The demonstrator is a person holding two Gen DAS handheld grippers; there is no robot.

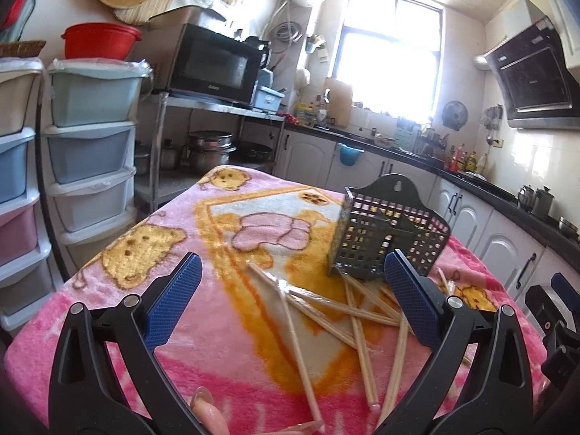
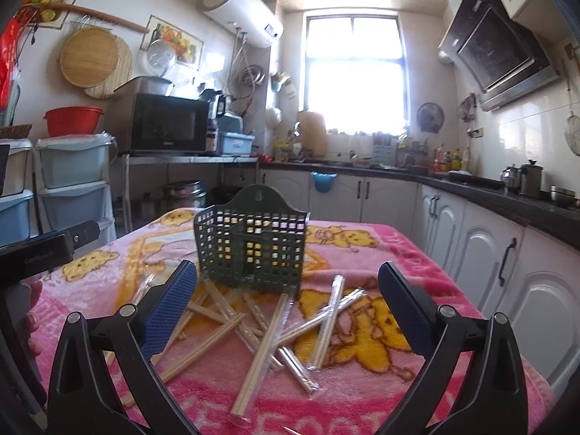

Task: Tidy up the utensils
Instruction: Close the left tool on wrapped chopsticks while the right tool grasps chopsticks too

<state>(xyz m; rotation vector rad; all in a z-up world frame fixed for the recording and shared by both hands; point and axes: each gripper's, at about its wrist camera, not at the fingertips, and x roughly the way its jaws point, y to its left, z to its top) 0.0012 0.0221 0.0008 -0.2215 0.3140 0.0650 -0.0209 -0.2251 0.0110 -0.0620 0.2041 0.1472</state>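
A dark green perforated utensil holder (image 1: 384,233) (image 2: 252,241) stands upright on the pink blanket-covered table (image 1: 108,326) (image 2: 362,239). Several pairs of wooden chopsticks in clear plastic sleeves (image 1: 348,311) (image 2: 268,330) lie scattered and crossed in front of it. My left gripper (image 1: 293,290) is open above the chopsticks, left of the holder, with nothing between its blue pads. My right gripper (image 2: 288,301) is also open, hovering over the pile just in front of the holder. The left gripper's black body (image 2: 40,253) shows at the left edge of the right wrist view.
Stacked plastic drawers (image 1: 90,145) stand left of the table. A microwave (image 1: 214,63) sits on a metal rack with pots below. White cabinets and a dark countertop (image 2: 471,185) run along the back and right. A hand's fingers (image 1: 208,413) show at the bottom edge.
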